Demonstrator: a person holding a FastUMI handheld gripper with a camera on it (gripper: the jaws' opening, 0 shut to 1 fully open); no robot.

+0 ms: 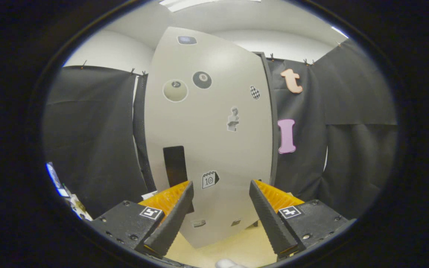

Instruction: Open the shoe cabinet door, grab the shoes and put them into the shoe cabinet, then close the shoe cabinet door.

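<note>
Staged test booth, black cloth [91, 141] pinned as walls, white room wall [117, 52] and ceiling light [184, 3] above, pale cabinet door [207, 123] with stickers, gripper [220, 186] fingers spread apart

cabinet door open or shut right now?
Cannot tell for sure. The shoe cabinet door faces the camera, its dark handle slot beyond the open gripper; no interior or shoes visible, fingers touching nothing.

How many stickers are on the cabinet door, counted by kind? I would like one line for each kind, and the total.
On the shoe cabinet door, beyond the open fingers of the gripper:
Billiard-ball stickers: 2 (black 8-ball, pale ball)
Checkered sticker: 1
Statue-bust sticker: 1
Calendar sticker: 1
Dark sticker at the top: 1
Small stickers near the bottom, too small to tell: 2
Total: 8
</note>
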